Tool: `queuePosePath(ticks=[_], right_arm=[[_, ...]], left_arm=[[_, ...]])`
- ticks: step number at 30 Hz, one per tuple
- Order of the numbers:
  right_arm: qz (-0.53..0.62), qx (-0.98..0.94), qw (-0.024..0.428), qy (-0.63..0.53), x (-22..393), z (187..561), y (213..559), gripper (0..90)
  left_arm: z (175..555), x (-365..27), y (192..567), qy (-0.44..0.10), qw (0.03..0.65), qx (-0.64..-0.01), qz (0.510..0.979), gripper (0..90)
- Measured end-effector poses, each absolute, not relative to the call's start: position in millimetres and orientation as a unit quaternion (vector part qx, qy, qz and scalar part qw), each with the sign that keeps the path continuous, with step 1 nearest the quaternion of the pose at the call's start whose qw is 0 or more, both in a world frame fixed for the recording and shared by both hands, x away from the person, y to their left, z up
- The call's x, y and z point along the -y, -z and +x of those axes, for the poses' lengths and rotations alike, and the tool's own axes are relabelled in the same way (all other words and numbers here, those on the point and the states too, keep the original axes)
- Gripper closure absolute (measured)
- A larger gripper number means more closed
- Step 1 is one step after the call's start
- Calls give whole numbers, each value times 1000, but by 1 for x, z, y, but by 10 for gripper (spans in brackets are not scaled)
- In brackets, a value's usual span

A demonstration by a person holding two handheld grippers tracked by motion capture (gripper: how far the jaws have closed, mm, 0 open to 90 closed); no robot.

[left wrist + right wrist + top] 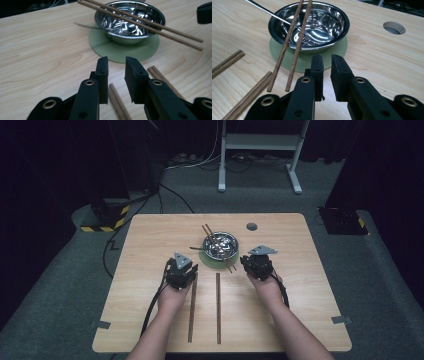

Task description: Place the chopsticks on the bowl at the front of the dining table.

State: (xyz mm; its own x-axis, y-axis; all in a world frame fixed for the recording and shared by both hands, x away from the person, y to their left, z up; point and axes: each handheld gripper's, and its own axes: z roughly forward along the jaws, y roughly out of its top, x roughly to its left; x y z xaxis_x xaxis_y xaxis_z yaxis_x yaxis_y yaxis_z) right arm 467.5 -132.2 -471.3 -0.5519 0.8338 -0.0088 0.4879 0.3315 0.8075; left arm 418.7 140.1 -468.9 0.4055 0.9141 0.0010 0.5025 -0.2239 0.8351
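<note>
1. Holding both tongs a little apart with nothing between the pads, you have the left tongs [186, 265] and the right tongs [250, 261] flanking the near side of the steel bowl [220, 245]; in the left gripper view [116, 65] and the right gripper view [326, 62] each pair has a narrow gap and grips no stick.
2. Directly under and just behind your left tongs lies the left pair of chopsticks [192, 309], its long axis running near to far; your left hand is plainly the closer one for it.
3. Just to its right, between your hands, the second pair of chopsticks [218, 308] lies parallel; either hand could reach it, and I judge the right hand slightly better placed.
4. Beyond, a third pair of chopsticks [216, 244] rests slanted across the bowl's rim, its near end pointing toward your right tongs; a thin metal utensil [262, 10] also leans in the bowl, which sits on a green mat [210, 261].
5. For room, the bench [150, 250] is bare to the left and right of your hands, with the near edge well behind the sticks' tails and a round hole [251, 226] far right of the bowl.
</note>
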Motion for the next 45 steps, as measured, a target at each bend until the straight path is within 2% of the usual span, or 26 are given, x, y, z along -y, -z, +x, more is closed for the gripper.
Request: queuePosePath(ticks=[5, 14, 27, 45], right_arm=[[426, -785, 218, -393, 132, 474, 475, 776], [424, -788, 214, -390, 120, 478, 473, 803], [416, -800, 207, -379, 106, 483, 484, 819], [402, -807, 201, -383, 92, 475, 485, 813]], left_arm=[[429, -120, 471, -244, 410, -485, 733, 720], [444, -89, 479, -239, 394, -476, 749, 726], [455, -70, 486, -227, 397, -474, 752, 733], [454, -65, 489, -223, 397, -470, 756, 733]])
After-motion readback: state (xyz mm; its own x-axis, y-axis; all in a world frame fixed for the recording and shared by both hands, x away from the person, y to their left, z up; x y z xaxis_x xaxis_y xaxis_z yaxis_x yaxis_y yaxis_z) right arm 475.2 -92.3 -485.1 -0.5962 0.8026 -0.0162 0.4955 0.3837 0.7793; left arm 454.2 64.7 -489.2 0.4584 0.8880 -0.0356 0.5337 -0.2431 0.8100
